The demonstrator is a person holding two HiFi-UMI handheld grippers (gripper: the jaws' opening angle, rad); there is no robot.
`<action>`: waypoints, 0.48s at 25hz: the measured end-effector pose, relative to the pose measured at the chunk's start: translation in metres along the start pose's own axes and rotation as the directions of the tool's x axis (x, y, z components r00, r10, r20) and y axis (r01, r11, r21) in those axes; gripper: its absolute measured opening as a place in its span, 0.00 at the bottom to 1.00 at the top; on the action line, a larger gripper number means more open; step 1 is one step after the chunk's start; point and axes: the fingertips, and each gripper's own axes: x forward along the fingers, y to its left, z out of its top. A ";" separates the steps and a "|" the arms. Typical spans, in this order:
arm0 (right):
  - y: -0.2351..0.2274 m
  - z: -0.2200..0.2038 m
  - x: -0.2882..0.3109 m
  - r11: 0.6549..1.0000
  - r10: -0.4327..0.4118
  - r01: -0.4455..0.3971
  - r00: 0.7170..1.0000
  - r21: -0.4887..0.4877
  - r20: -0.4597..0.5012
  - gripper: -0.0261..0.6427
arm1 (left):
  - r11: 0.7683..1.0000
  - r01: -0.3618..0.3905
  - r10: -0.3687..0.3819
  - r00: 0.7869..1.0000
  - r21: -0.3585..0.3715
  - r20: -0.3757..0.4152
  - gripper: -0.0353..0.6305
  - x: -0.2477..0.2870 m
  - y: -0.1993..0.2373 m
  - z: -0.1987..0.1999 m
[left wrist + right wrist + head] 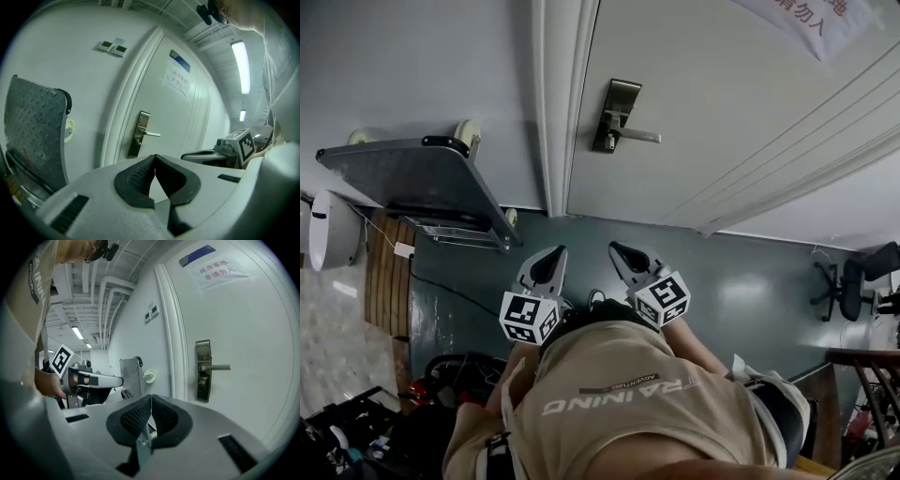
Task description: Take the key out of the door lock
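Fig.: approach stage, nothing done yet. My L claw & R claw are both clenched, empty, well apart from door lock. Key presumably there, too small to confirm.

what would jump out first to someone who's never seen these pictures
The brushed-metal lock plate with its lever handle stands out on the white door, top centre of the head view. Below it the left gripper and right gripper, carrying black-and-white marker cubes, point at the door, jaws shut and empty. A grey checker-plate trolley stands on end against the wall at the left.
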 end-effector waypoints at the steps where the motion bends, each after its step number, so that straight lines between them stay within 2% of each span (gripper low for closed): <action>1: 0.001 0.002 0.004 1.000 0.008 -0.008 1.000 -0.002 0.005 0.06 | 1.000 0.005 -0.005 1.000 -0.003 -0.003 0.06 0.002 0.001 -0.002; 5: 0.005 0.001 0.023 0.997 0.046 -0.046 0.999 -0.059 -0.002 0.06 | 1.000 0.014 -0.014 1.000 0.011 -0.018 0.06 0.017 0.010 -0.002; 8: 0.006 0.000 0.030 0.995 0.085 -0.085 0.996 -0.053 -0.008 0.06 | 1.000 0.011 -0.010 1.000 0.030 -0.018 0.06 0.021 0.010 0.008; 12: 0.005 0.032 0.026 0.990 0.118 -0.111 0.991 -0.090 0.068 0.06 | 0.999 -0.021 0.022 1.000 0.050 -0.019 0.06 0.021 0.010 0.023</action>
